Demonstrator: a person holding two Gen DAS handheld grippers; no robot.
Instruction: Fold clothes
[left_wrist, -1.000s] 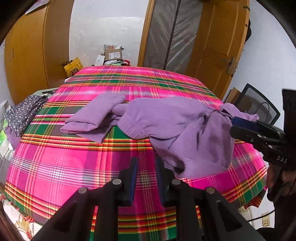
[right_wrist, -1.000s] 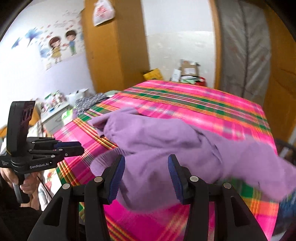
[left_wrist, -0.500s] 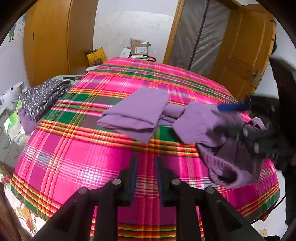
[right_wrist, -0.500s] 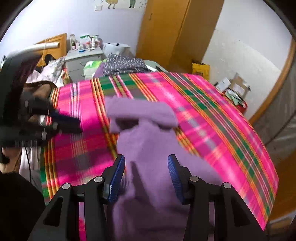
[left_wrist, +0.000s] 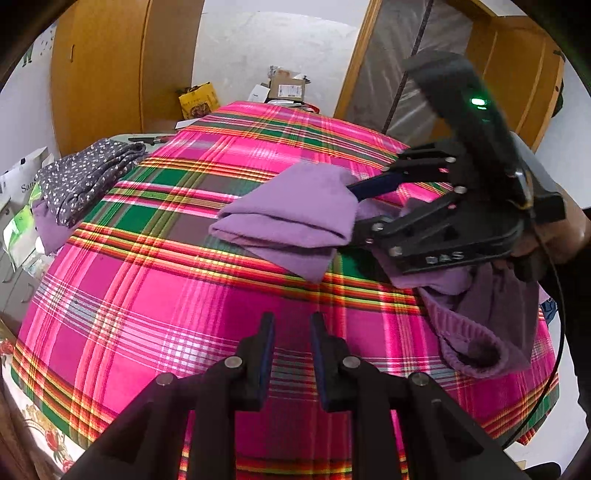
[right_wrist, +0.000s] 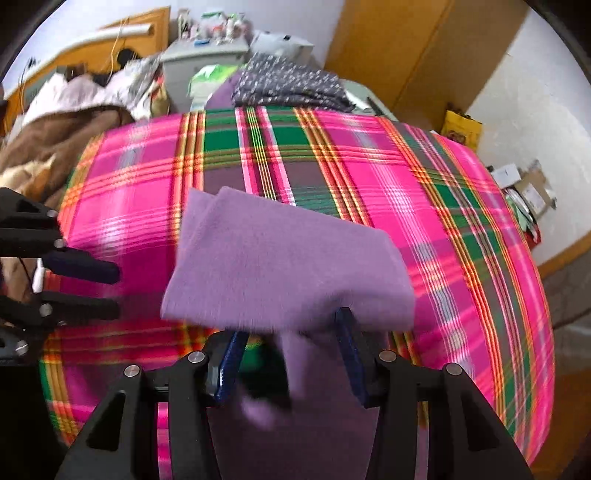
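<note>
right gripper fingers spread wide, straddling soft fleecy purple sweater, not pinching. left gripper fingers narrowly apart, empty. sweater bunched on plaid-covered counter.

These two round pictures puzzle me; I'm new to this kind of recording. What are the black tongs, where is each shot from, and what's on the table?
A person holds a hand-held gripper in each hand; a camera on each looks along its jaws. The left-hand view shows the left gripper, empty over the plaid tablecloth, with the right gripper reaching into a purple sweater. The right-hand view shows that gripper with jaws wide apart, sweater fabric loose between them, nothing clamped. A dotted garment lies beyond the table's far left edge.
</note>
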